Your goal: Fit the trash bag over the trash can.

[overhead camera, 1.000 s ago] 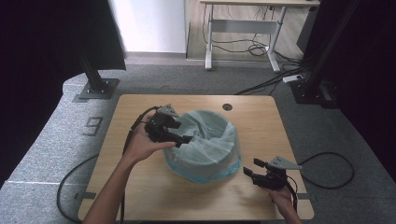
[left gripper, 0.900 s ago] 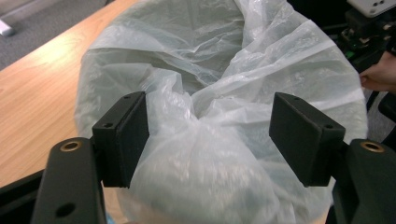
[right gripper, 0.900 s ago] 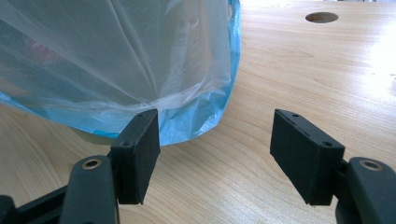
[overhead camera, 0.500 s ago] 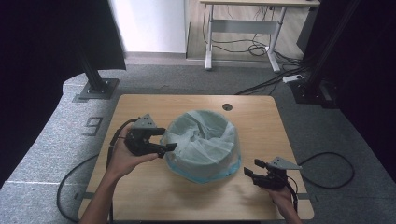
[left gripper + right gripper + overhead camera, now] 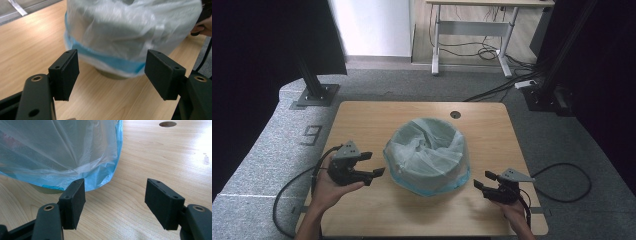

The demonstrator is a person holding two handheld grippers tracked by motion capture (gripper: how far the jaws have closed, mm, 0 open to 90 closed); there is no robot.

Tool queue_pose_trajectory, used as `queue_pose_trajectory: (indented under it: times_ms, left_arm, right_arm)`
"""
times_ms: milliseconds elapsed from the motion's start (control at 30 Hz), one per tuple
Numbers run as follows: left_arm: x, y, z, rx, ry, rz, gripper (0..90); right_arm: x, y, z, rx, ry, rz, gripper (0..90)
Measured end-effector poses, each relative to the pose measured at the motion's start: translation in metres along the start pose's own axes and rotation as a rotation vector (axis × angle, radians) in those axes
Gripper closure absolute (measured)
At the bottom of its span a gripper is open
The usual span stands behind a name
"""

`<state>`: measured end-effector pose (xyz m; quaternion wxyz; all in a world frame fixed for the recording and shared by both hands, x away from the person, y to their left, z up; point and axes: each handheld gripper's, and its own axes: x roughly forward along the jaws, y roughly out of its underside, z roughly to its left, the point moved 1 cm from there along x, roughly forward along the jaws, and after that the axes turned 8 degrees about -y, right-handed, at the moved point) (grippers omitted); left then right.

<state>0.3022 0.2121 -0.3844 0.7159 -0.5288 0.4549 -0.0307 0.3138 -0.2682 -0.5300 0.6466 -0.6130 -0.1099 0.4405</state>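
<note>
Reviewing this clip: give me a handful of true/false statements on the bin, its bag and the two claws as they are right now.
1. The bin stands near the middle of the table. True.
2. The left claw grips the bag. False: its jaws stand open beside the bag, nothing between them.
3. The bag hangs over the bin's rim and down its outside. True.
4. The right claw is shut. False: its jaws stand open, apart from the bag.
5. The bag is black. False: it is translucent, pale blue at the hem.
</note>
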Motion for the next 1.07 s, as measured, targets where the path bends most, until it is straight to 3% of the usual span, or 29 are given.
queue_pose_trajectory:
  times_ms: [433,900,1067]
  left_arm:
    - [0.005,0.038,0.008,-0.061,-0.013,0.025,27.1]
    - [0.01,0.045,0.014,-0.082,-0.02,0.031,26.9]
    - [0.016,0.05,0.018,-0.111,-0.018,0.029,26.5]
  right_arm:
    - [0.001,0.002,-0.002,0.002,0.008,0.011,31.9]
    - [0.001,0.002,-0.002,0.0,0.013,0.016,31.7]
    - [0.001,0.002,-0.004,0.003,0.018,0.016,31.2]
